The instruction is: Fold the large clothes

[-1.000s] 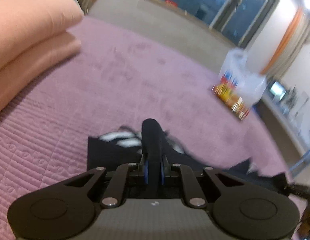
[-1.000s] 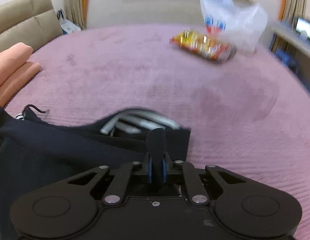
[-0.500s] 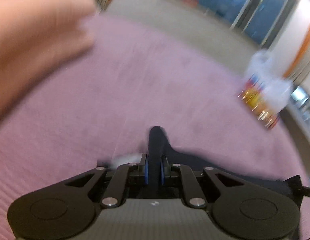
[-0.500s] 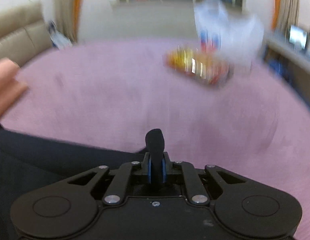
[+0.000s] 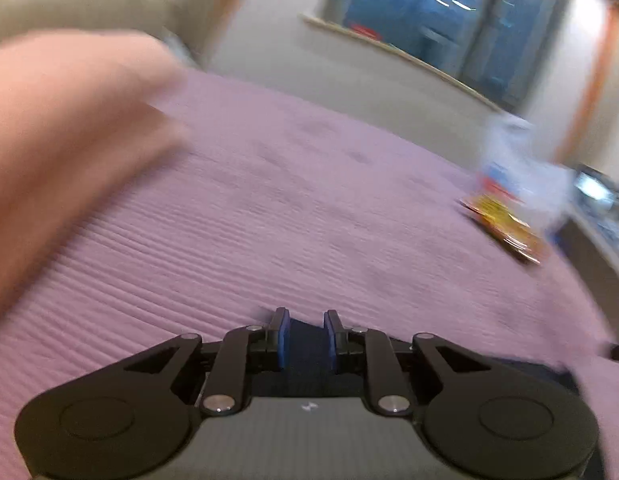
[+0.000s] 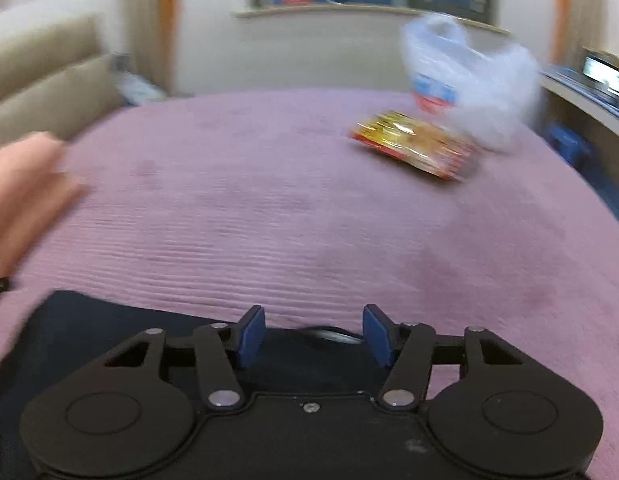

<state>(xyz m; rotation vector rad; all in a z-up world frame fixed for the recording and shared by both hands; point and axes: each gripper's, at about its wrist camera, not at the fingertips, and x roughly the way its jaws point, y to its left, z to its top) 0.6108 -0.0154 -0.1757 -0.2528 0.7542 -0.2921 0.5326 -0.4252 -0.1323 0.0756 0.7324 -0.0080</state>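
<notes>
Garment: dark navy cloth garment point(image 6: 109, 332), lying flat on the bed at bottom of right wrist view, mostly lower left; in left wrist view only a dark strip shows btwn and behind the blue pads, bottom centre.
Left claw point(image 5: 305, 338): jaws just been opening, now a narrow gap; dark cloth seen btwn the pads but pads not pressing on it, so released.
Right claw point(image 6: 314, 334): jaws just been opening, now wide apart; garment edge w/ a pale bit lies below the gap, nothing gripped, released.
Bed: purple ribbed bedspread point(image 6: 309, 208) fills mid-frame in both views.
Pink bedding: folded peach-pink blanket point(image 5: 61, 140), upper left of left wrist view, blurred; also at left edge of right wrist view.
Snack pack: red-yellow foil packet point(image 6: 413, 144), upper right on the bed, well apart from garment.
Bag: white translucent plastic bag point(image 6: 469, 80), just behind the packet, touching or nearly, can't tell.
Bkgd: window w/ dark blue glass point(image 5: 429, 20) at top; beige padded headboard point(image 6: 41, 72) upper left.
</notes>
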